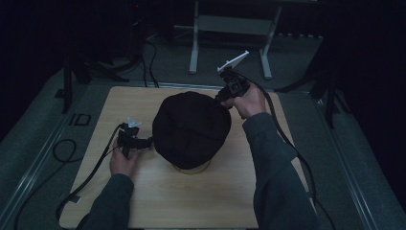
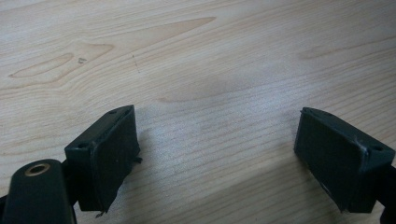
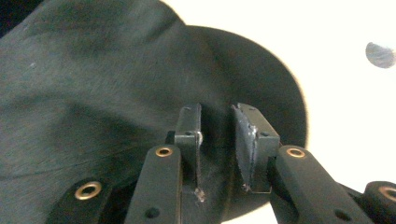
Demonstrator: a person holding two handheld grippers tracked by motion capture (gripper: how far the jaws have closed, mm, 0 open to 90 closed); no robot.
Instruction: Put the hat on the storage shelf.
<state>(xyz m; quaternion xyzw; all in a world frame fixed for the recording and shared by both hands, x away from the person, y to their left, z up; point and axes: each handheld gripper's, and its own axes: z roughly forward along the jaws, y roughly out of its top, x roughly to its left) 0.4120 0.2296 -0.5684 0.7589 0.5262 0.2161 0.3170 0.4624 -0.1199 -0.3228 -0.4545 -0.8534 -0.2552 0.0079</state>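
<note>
Though no writing legible, right gripper (image 3: 217, 140) seemingly clamped on black cap (image 1: 191, 128), left gripper (image 2: 217, 158) apart.

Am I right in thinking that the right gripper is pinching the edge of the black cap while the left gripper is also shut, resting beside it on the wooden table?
Not quite. The left gripper is open: in the left gripper view its jaws stand wide apart with bare wooden table between them. The rest holds: the right gripper is pinching the edge of the black cap, as the right gripper view shows.

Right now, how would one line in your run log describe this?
hat: on table | right gripper: shut on hat | left gripper: open, holding nothing, beside hat
</note>
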